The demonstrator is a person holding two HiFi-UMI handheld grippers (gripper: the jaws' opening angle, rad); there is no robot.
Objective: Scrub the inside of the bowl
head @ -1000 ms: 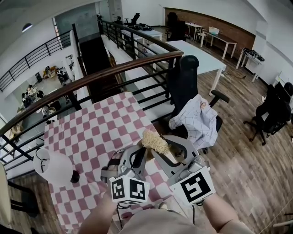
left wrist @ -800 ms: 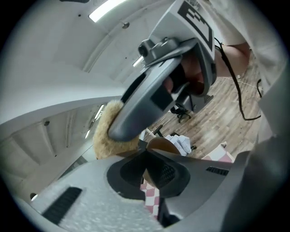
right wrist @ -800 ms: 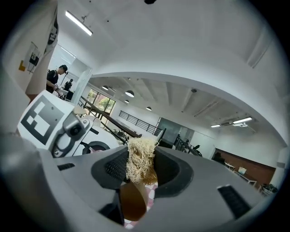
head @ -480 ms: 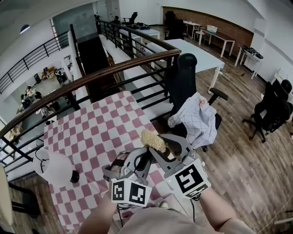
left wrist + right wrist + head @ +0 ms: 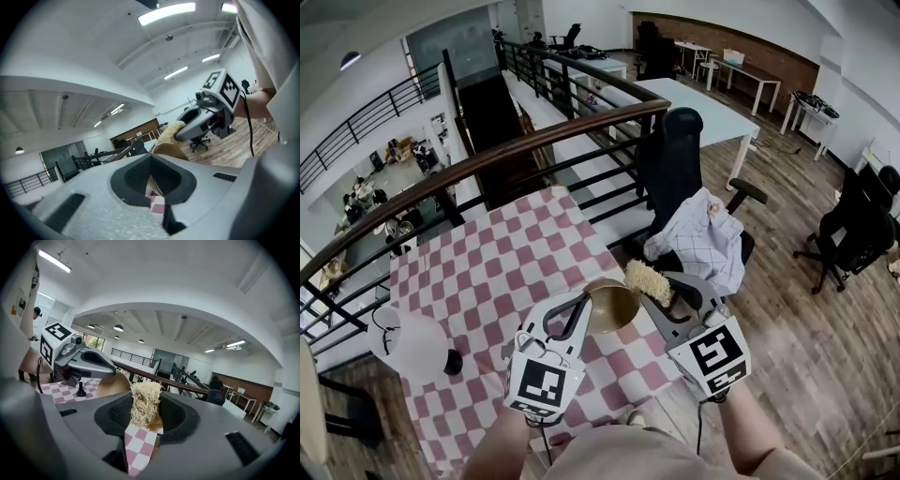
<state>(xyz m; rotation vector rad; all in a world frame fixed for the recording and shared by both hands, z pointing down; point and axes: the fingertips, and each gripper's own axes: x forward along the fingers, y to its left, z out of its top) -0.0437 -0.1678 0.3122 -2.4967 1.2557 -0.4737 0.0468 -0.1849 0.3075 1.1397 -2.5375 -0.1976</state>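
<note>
1. Two grippers work in the air over the near edge of the checked table (image 5: 487,272), at 6 o'clock in the head view.
2. Left gripper (image 5: 581,317): clenched on the bowl (image 5: 614,307). The left gripper view shows the thin rim pinched between the pads. This grip keeps the bowl off the table and steady, so it cannot slide under scrubbing.
3. Right gripper (image 5: 661,292): clamped on the scrubber (image 5: 647,277). The fibres project past the jaws, so fibre, not jaw, meets the bowl.
4. Scrubber position: 2 o'clock of the bowl, just beside the rim, not inside. Contact cannot be confirmed.
5. Judgement: no scrubbing stroke is under way. The next move calls for bringing the fibres over the rim into the hollow.
</note>
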